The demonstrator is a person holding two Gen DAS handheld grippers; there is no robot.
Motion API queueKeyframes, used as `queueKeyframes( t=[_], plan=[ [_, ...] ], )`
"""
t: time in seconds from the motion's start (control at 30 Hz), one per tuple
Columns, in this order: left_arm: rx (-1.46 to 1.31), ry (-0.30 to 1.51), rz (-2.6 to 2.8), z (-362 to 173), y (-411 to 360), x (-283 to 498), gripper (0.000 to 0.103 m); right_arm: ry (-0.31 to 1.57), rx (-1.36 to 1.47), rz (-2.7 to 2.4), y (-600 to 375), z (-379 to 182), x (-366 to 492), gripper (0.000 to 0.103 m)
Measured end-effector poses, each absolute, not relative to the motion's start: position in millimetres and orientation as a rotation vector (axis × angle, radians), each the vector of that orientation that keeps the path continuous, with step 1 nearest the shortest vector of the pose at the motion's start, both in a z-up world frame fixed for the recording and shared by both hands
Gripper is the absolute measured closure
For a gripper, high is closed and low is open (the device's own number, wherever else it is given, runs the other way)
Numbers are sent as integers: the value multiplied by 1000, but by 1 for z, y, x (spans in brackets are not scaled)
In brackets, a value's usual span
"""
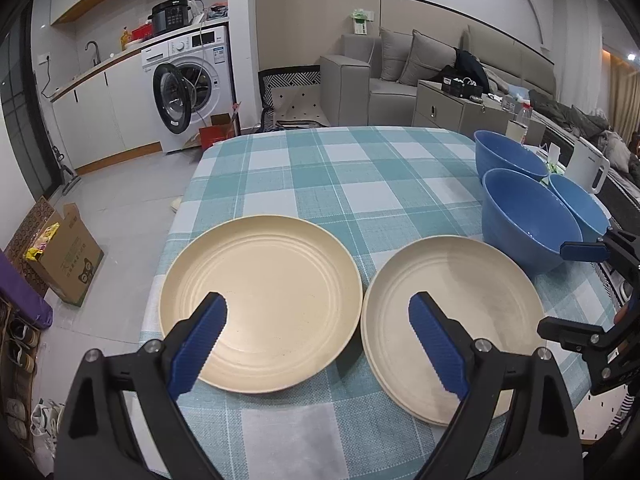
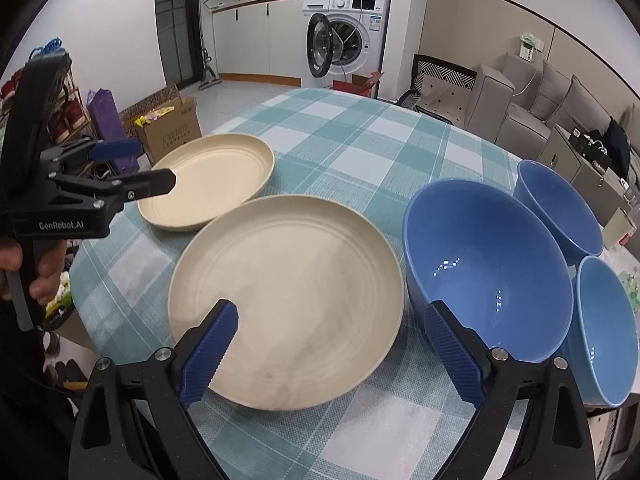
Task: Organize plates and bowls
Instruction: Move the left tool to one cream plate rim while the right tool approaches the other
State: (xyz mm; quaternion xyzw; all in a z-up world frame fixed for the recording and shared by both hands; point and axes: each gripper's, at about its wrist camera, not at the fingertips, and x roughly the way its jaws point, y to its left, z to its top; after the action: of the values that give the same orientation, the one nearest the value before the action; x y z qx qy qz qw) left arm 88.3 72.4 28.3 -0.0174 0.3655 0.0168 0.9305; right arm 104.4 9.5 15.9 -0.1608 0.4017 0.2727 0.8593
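Two cream plates lie side by side on the checked tablecloth [image 1: 360,168]: the left plate [image 1: 260,304] [image 2: 212,180] and the right plate [image 1: 452,320] [image 2: 288,300]. To their right stand three blue bowls: a large one [image 1: 528,224] [image 2: 484,268], one behind it [image 1: 508,156] [image 2: 560,208], and one at the table's right edge [image 1: 576,204] [image 2: 608,328]. My left gripper [image 1: 318,304] [image 2: 154,164] hangs open above the two plates, holding nothing. My right gripper [image 2: 331,310] [image 1: 556,288] is open too, above the right plate and the large bowl's near rim, with nothing between its fingers.
A white jug [image 1: 588,168] and a bottle [image 1: 520,120] stand past the bowls at the table's right edge. On the floor to the left sits a cardboard box [image 1: 64,256]. Beyond the table are a washing machine [image 1: 192,92] with its door open and a grey sofa [image 1: 400,68].
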Motion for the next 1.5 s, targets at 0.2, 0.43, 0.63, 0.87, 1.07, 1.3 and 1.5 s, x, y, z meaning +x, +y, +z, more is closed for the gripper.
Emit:
queueKeyframes(
  t=[0.2,0.43,0.63,0.87,1.07,1.3,1.5],
  plan=[
    [-60,721,77,36,87,83,10,810,-291,603,15,38,110,3],
    [-101,686,119,48,110,75,10,777,-282,651,33,57,115,1],
    [-119,668,178,49,129,69,10,774,-244,684,53,68,125,1],
    [-165,663,211,44,150,69,10,782,-214,716,81,73,141,1],
    [-181,681,247,34,163,72,10,822,-208,727,104,62,155,1],
    [-190,698,274,25,173,75,10,856,-217,732,123,53,165,1],
    [-196,710,295,19,180,78,10,876,-219,732,136,49,172,1]
  ],
)
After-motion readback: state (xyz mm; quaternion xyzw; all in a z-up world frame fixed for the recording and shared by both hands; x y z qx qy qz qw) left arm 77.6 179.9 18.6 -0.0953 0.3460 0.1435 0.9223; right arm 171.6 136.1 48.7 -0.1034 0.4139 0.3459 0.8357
